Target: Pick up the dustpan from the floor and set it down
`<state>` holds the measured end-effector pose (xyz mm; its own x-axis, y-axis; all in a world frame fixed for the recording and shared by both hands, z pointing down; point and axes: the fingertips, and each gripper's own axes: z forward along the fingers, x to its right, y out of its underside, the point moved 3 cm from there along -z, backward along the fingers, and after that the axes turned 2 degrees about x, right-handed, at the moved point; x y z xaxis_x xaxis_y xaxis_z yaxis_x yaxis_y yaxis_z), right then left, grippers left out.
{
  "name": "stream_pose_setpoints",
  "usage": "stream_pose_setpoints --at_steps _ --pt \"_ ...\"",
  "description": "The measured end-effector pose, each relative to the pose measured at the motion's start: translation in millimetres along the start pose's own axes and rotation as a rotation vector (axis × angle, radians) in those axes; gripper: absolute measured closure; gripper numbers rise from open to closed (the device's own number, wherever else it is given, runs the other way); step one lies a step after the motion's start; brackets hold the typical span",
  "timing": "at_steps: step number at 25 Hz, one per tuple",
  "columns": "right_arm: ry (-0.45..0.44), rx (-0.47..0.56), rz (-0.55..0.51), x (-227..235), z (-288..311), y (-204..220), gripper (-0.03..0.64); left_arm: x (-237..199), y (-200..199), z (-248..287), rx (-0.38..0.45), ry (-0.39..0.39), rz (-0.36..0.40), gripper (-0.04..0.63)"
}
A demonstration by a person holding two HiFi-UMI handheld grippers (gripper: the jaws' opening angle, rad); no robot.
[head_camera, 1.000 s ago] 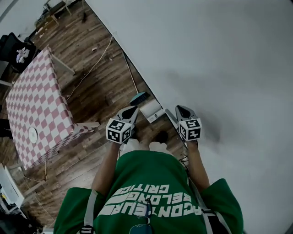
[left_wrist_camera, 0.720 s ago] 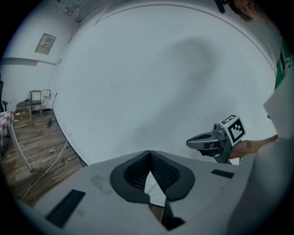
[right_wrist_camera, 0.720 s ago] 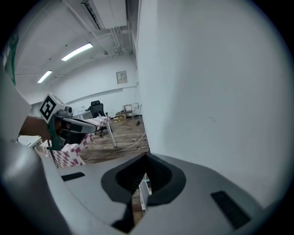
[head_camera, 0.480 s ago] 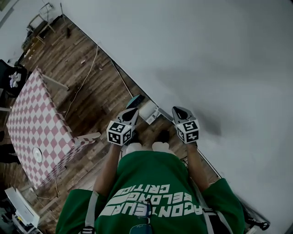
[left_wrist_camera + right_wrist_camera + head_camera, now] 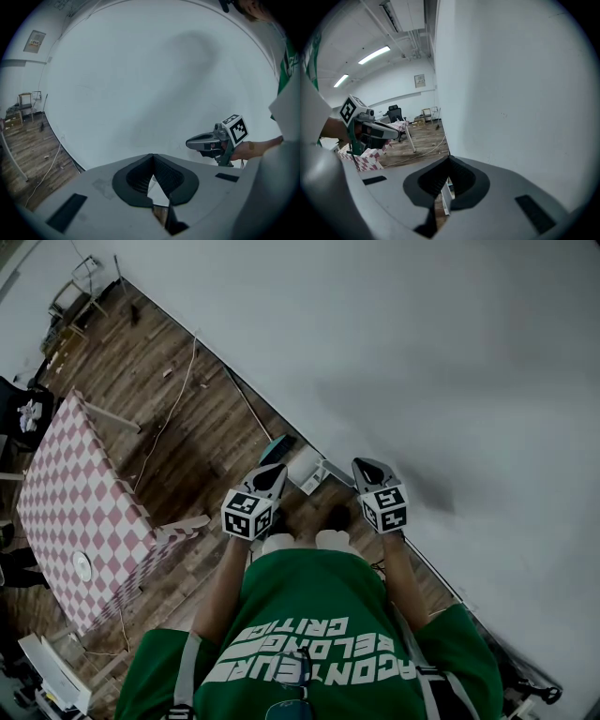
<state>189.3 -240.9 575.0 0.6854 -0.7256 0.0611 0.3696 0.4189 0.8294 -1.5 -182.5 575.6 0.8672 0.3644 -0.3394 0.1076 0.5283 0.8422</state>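
Note:
The dustpan [image 5: 306, 468] is white with a teal part at its left end. It lies on the wood floor against the foot of the wall, just ahead of both grippers. My left gripper [image 5: 270, 471] hovers over the dustpan's left end, shut and holding nothing. My right gripper [image 5: 368, 466] hangs to the right of it, also shut and empty. In the left gripper view the left gripper [image 5: 151, 157] shows a sliver of the dustpan [image 5: 157, 191] below its tips. The right gripper [image 5: 449, 160] looks along the wall, with a white strip of the dustpan [image 5: 445, 198] beneath.
A table with a red-and-white checked cloth [image 5: 75, 493] stands to the left, with a small white plate [image 5: 82, 565] on it. A cable [image 5: 174, 399] trails across the floor. The white wall [image 5: 431, 352] fills the right side. The person's shoes [image 5: 330, 518] are close behind the dustpan.
The view has swung so the table sits lower and further left. Both grippers have edged slightly forward toward the wall and dustpan, still shut.

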Motion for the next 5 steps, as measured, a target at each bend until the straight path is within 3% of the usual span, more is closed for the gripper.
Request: stream_pose_setpoints --at_steps 5 --pt "0.004 -0.002 -0.002 0.2 1.7 0.1 0.609 -0.4 -1.3 0.7 -0.002 0.005 0.004 0.592"
